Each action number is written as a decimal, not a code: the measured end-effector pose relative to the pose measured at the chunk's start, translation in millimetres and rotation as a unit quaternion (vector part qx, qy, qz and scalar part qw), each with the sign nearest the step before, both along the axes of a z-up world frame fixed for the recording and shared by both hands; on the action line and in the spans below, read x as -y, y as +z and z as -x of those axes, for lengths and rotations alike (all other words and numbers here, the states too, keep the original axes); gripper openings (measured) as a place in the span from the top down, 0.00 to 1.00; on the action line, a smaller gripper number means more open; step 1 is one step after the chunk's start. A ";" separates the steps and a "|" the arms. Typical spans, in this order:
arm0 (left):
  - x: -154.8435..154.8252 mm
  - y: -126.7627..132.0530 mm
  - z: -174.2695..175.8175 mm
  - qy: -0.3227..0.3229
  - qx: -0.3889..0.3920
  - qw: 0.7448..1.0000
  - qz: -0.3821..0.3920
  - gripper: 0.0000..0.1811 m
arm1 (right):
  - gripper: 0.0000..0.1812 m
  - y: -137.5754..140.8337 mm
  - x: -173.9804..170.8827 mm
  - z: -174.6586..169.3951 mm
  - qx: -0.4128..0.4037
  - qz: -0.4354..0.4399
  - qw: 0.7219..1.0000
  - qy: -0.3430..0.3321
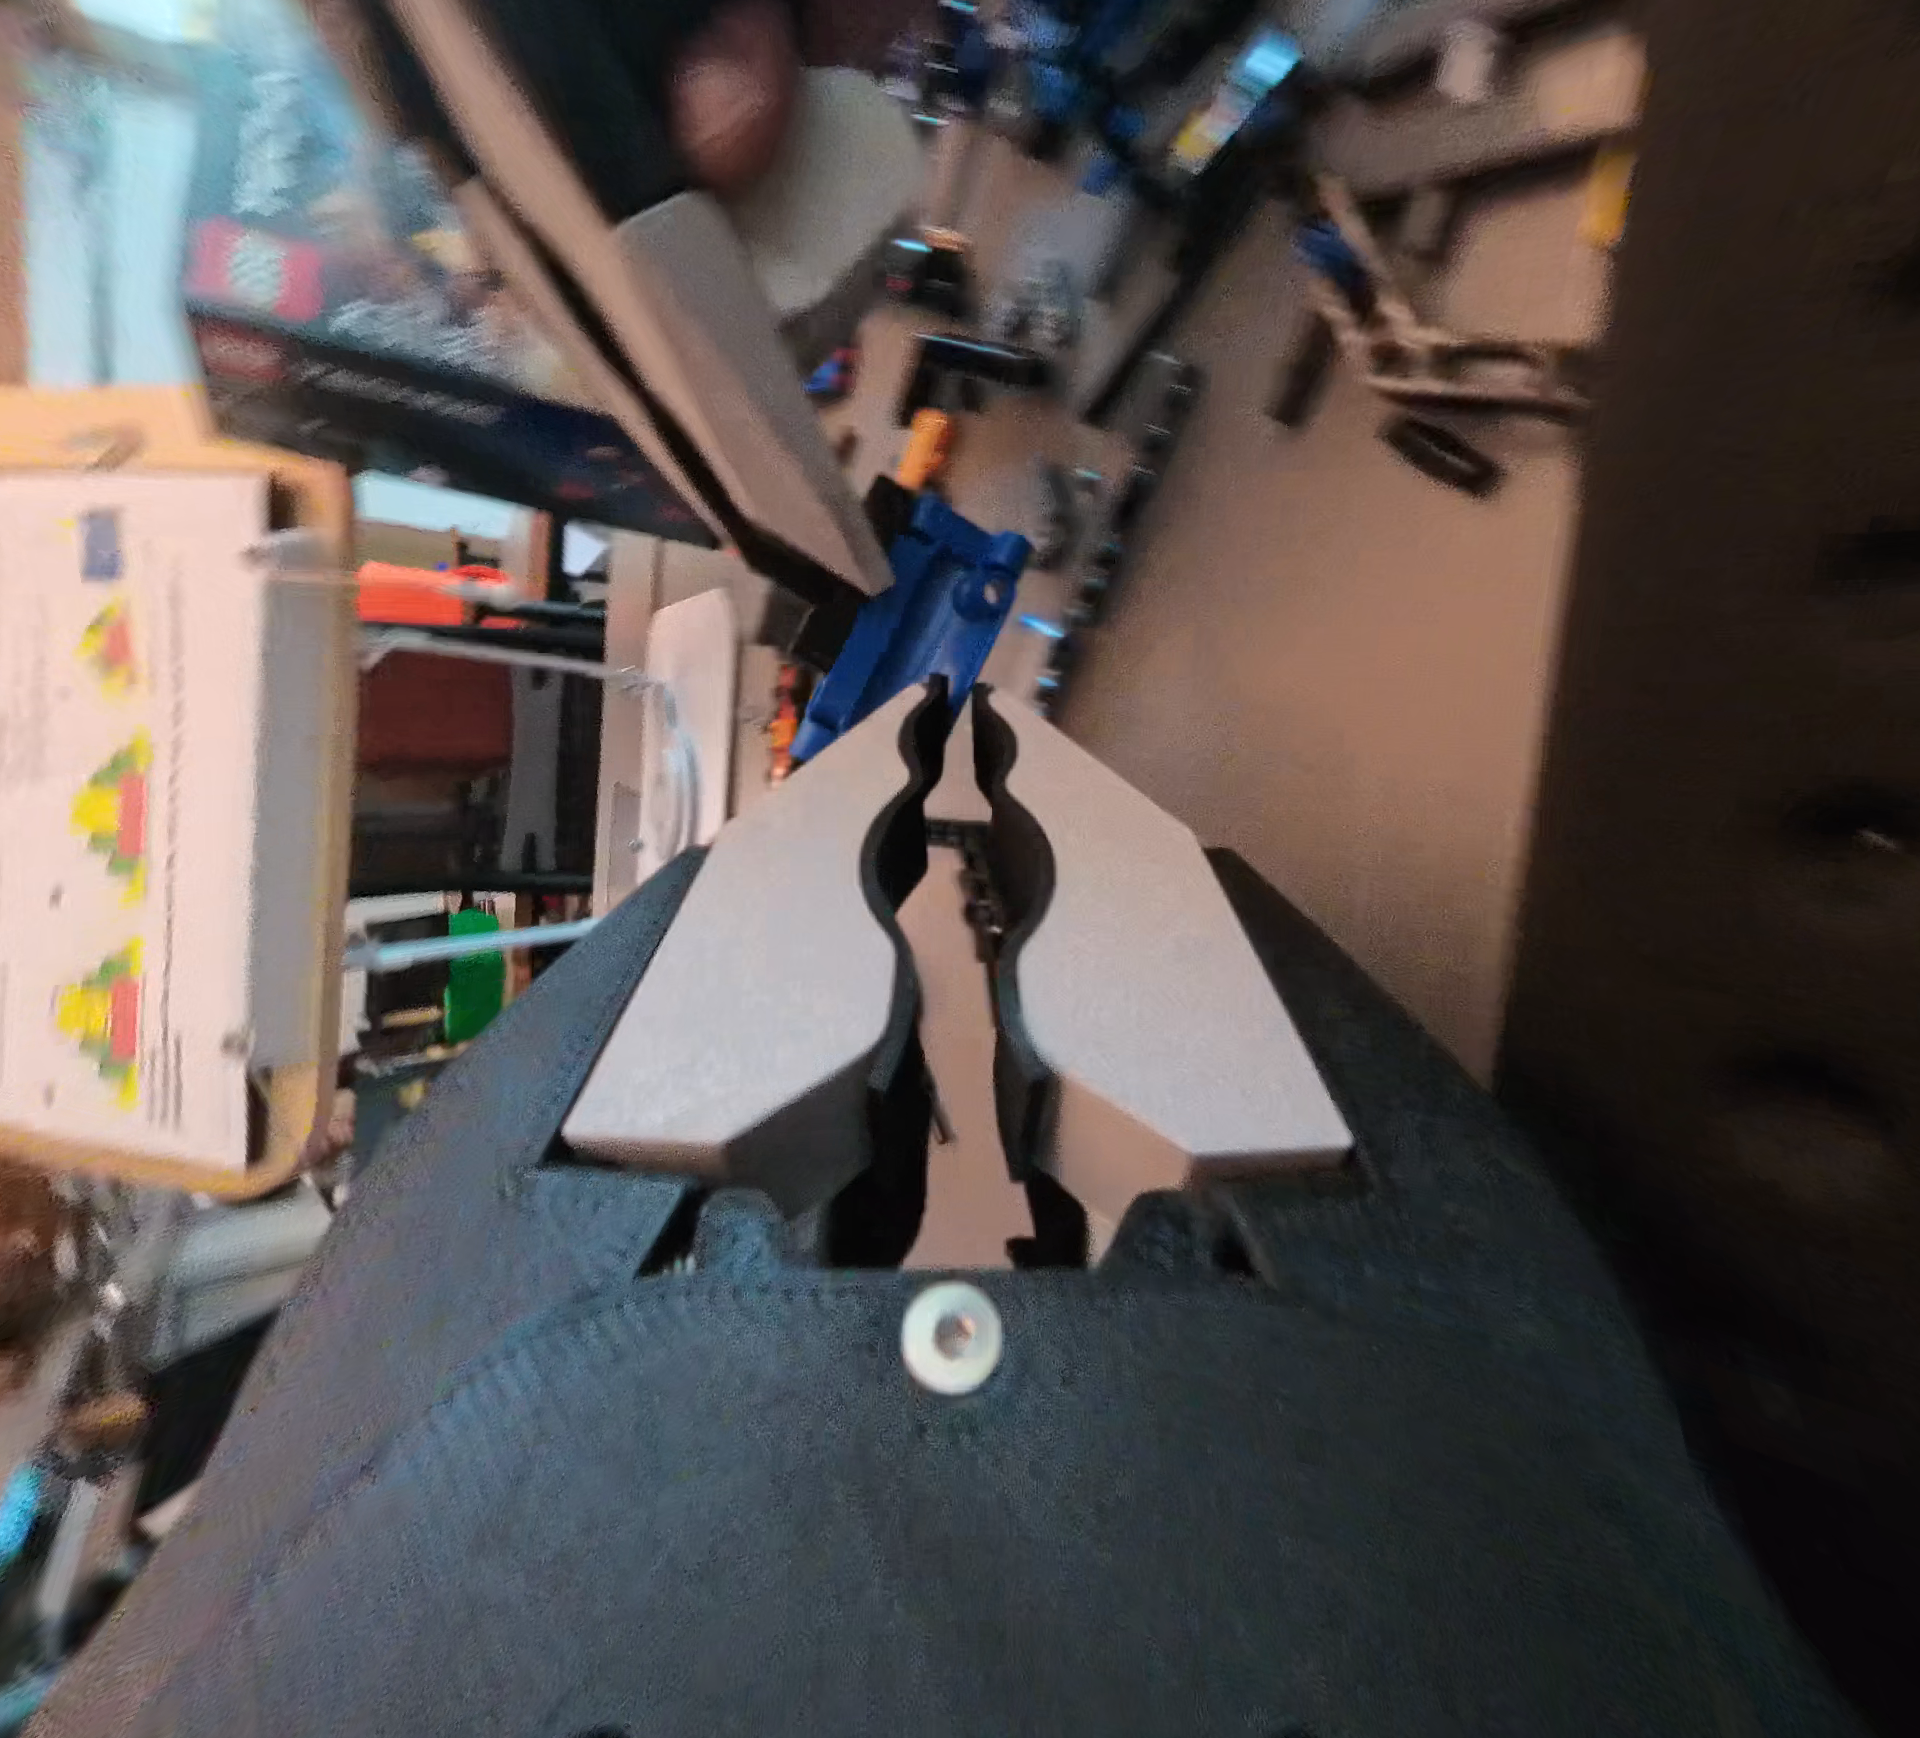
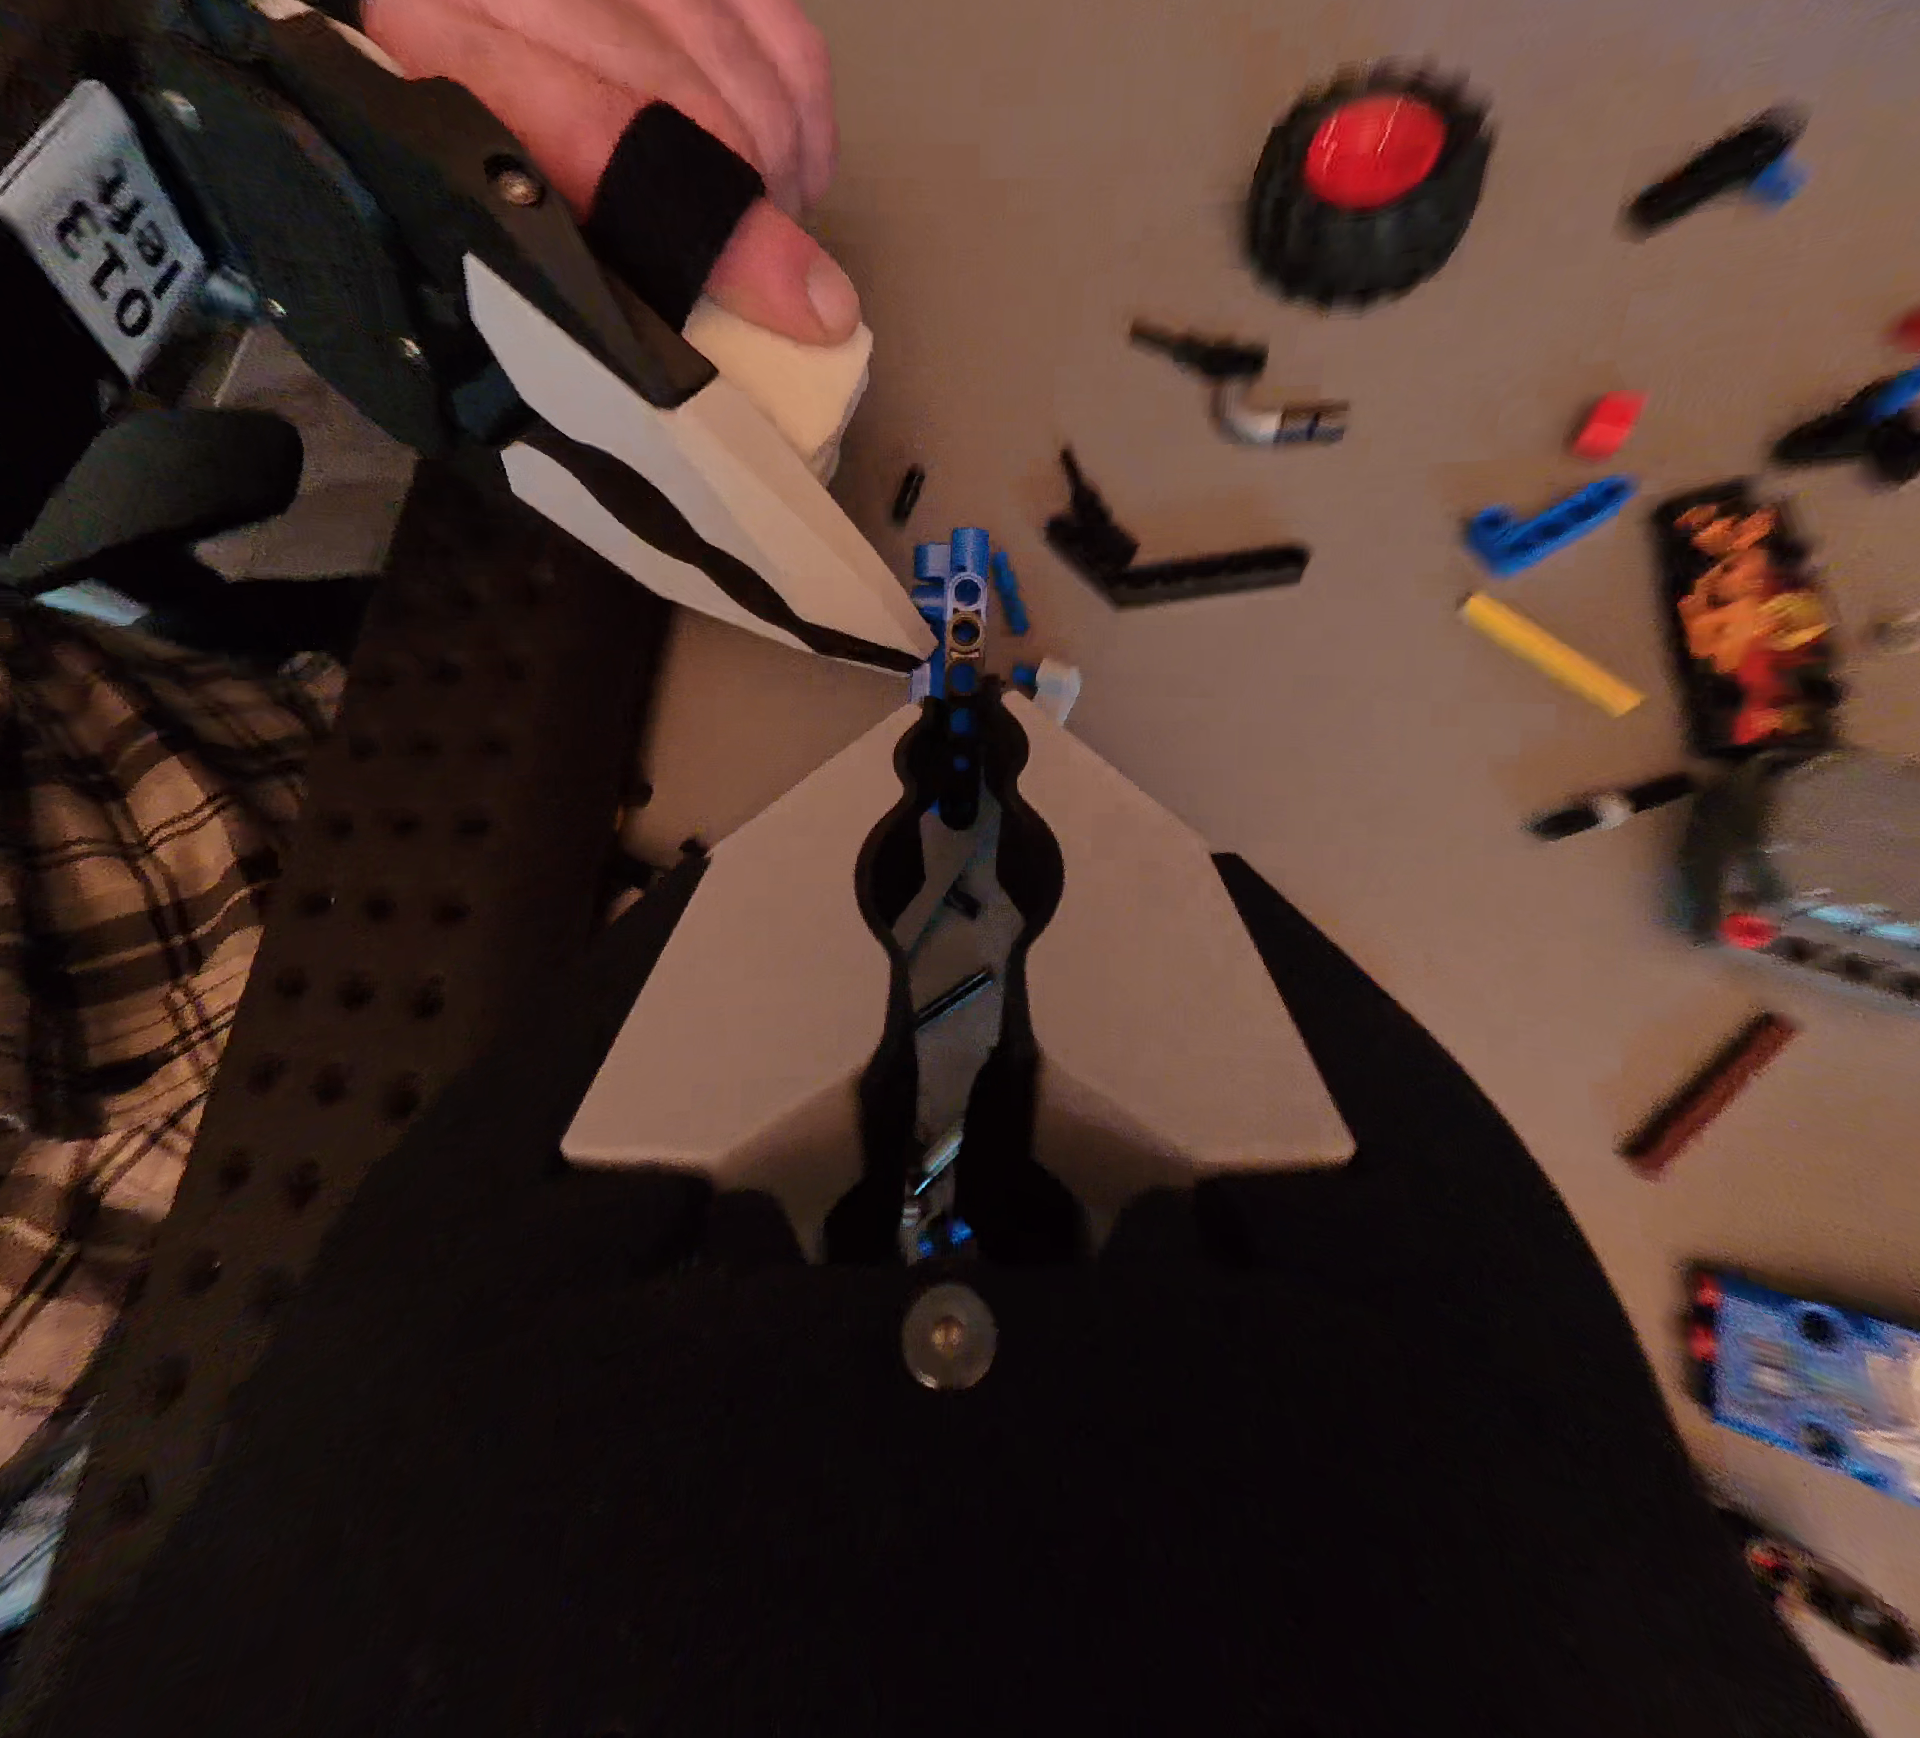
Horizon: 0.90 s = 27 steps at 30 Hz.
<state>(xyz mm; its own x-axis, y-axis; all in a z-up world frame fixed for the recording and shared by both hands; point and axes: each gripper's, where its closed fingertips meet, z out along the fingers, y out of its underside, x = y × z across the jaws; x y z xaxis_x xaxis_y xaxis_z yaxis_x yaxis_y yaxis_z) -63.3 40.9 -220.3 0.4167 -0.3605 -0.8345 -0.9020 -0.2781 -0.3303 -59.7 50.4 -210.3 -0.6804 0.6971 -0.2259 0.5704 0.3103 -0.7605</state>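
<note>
My right gripper [image 2: 961, 712] is shut on a small assembly: a black beam [image 2: 961, 753] with blue pins, topped by a blue connector piece [image 2: 966, 571], held above the beige table [image 2: 1299, 909]. My left gripper [image 2: 920, 662], held by a hand [image 2: 603, 57], comes in from the upper left with its fingers closed. Its tips rest against the left side of that assembly. In the left wrist view, the left gripper [image 1: 961, 691] has its tips nearly together at the lower edge of the blue piece [image 1: 925, 618]. The right gripper [image 1: 878, 571] grips that piece from the upper left.
Loose parts lie on the table to the right: a black wheel with a red hub [image 2: 1366, 182], a black L-shaped beam [image 2: 1174, 571], a blue beam [image 2: 1548, 525], a yellow bar [image 2: 1548, 654] and a brown bar [image 2: 1704, 1112]. A dark pegboard [image 2: 343, 857] lies left. A person [image 1: 810, 213] sits beyond.
</note>
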 end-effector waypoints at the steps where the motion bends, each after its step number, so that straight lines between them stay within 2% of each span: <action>1: -2.8 15.8 6.9 0.025 0.029 0.998 -0.040 0.96 | 0.97 10.0 -4.2 3.9 -0.030 0.002 1.000 -0.010; 2: -4.2 27.7 17.5 0.058 0.060 0.994 -0.064 0.91 | 0.97 18.2 -9.1 6.3 -0.054 0.000 0.998 -0.019; 3: -5.2 35.8 26.0 0.084 0.103 0.988 -0.080 0.80 | 0.97 27.6 -10.5 5.7 -0.082 0.002 0.996 -0.016; 4: -6.3 41.0 32.7 0.105 0.159 0.978 -0.088 0.74 | 0.97 38.5 -9.9 4.6 -0.110 0.015 0.994 -0.014; 5: -7.7 46.9 36.7 0.115 0.218 0.964 -0.100 0.71 | 0.97 45.5 -11.4 4.7 -0.125 0.019 0.992 -0.021; 7: -11.7 54.8 24.8 0.087 0.356 0.926 -0.090 0.66 | 0.97 58.7 -8.0 3.2 -0.171 0.015 0.985 -0.016; 9: -14.3 71.8 11.0 0.044 0.450 0.887 -0.098 0.73 | 0.97 69.4 -2.2 3.2 -0.203 0.014 0.979 -0.015; 11: -15.5 78.4 0.9 0.009 0.489 0.868 -0.086 0.90 | 0.97 74.5 3.2 1.9 -0.230 -0.002 0.973 -0.007; 13: -15.6 81.7 -1.6 -0.006 0.501 0.861 -0.088 0.95 | 0.97 79.8 3.0 1.2 -0.253 -0.015 0.967 -0.010; 16: -15.2 80.8 0.6 -0.008 0.463 0.881 -0.098 0.96 | 0.97 81.4 4.2 -1.0 -0.286 -0.065 0.956 -0.011; 18: -12.6 85.9 -0.7 -0.017 0.463 0.880 -0.107 0.96 | 0.98 89.1 8.5 -3.2 -0.294 -0.066 0.953 -0.012; 19: -11.4 85.6 -2.2 -0.020 0.446 0.888 -0.106 0.96 | 0.98 90.6 10.0 -5.3 -0.292 -0.063 0.954 -0.008; 24: -11.4 83.5 -6.9 -0.024 0.448 0.889 -0.094 0.96 | 0.98 91.4 10.5 -11.0 -0.296 -0.077 0.952 -0.010; 25: -12.4 82.5 -7.1 -0.020 0.464 0.881 -0.089 0.96 | 0.99 92.5 12.3 -11.9 -0.314 -0.115 0.942 -0.009; 27: -15.5 71.5 -1.3 0.010 0.435 0.897 -0.081 0.96 | 0.98 83.3 9.3 -7.6 -0.347 -0.253 0.903 -0.009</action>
<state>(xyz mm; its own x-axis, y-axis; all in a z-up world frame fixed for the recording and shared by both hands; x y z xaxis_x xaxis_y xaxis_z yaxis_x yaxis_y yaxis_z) -62.0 56.4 -148.8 0.9402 -0.2496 -0.2317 -0.2796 -0.1769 -0.9437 -52.1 41.1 -127.0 -0.5237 0.6038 0.6009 0.0201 0.7139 -0.6999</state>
